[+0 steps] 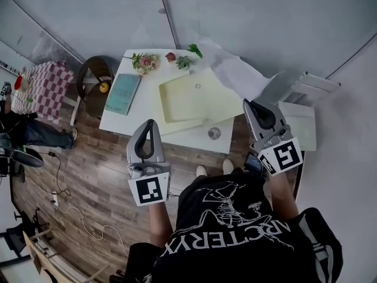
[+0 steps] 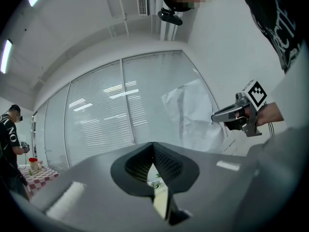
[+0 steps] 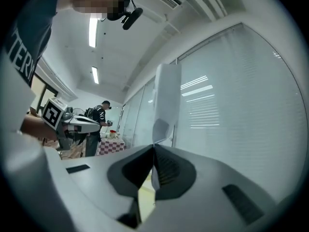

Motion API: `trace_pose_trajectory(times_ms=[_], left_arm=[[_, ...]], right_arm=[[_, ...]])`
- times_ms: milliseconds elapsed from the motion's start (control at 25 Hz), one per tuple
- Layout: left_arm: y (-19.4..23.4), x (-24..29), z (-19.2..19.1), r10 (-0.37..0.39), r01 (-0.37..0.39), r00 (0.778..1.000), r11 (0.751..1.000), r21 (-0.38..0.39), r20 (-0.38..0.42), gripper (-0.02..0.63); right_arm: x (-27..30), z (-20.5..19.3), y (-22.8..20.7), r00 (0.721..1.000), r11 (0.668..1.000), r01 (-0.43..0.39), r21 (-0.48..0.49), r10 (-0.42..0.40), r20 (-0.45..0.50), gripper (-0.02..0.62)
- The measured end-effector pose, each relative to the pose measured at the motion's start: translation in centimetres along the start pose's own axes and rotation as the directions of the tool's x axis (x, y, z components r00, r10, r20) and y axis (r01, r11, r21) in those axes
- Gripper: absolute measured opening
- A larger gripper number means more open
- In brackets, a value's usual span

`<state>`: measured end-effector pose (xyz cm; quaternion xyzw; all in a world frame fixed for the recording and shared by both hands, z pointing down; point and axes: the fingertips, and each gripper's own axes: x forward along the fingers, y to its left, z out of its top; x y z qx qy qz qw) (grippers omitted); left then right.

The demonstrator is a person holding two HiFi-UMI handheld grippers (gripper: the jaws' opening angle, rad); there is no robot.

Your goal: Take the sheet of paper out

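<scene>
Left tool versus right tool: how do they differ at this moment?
The right tool is shut on the paper, which rises from its tips; the left tool is shut on nothing. In the head view the right tool sits farther up the picture, near the table's right end; the left tool is near its front edge. Both have their jaws together.

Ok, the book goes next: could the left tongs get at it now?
Probably yes: the left tongs are shut and empty, and the book lies bare on their side of the table.
</scene>
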<state>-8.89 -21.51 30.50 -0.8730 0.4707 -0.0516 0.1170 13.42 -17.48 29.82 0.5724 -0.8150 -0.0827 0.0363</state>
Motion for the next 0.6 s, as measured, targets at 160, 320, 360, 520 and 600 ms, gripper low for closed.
trace_pose_trajectory(times_ms=[160,320,360,520,600], left_arm=[[-0.7,0.4,0.2,0.006,-0.006,1.0,1.0,0.011,-0.002,0.012],[-1.1,0.7,0.7,0.009,-0.009,1.0,1.0,0.029,-0.002,0.012],[-1.1,0.8,0.7,0.011,-0.011,1.0,1.0,0.029,-0.003,0.012],[-1.3,1.0,0.6,0.021,-0.02,1.0,0.999,0.025,-0.007,0.012],[-1.3,1.1,0.6,0.024,-0.024,1.0,0.999,0.022,-0.007,0.011]], right_arm=[[0.1,-0.4,-0.8,1.0,1.0,-0.005,-0.012,0.005,0.003,0.018],[0.5,-0.3,-1.3,1.0,1.0,-0.011,-0.015,0.011,0.011,0.018],[0.6,-0.3,-1.3,1.0,1.0,-0.014,-0.013,0.014,0.014,0.018],[1.1,-0.2,-1.5,0.999,0.999,-0.026,-0.021,0.026,0.023,0.018],[1.3,-0.2,-1.6,0.999,0.999,-0.032,-0.027,0.033,0.026,0.018]])
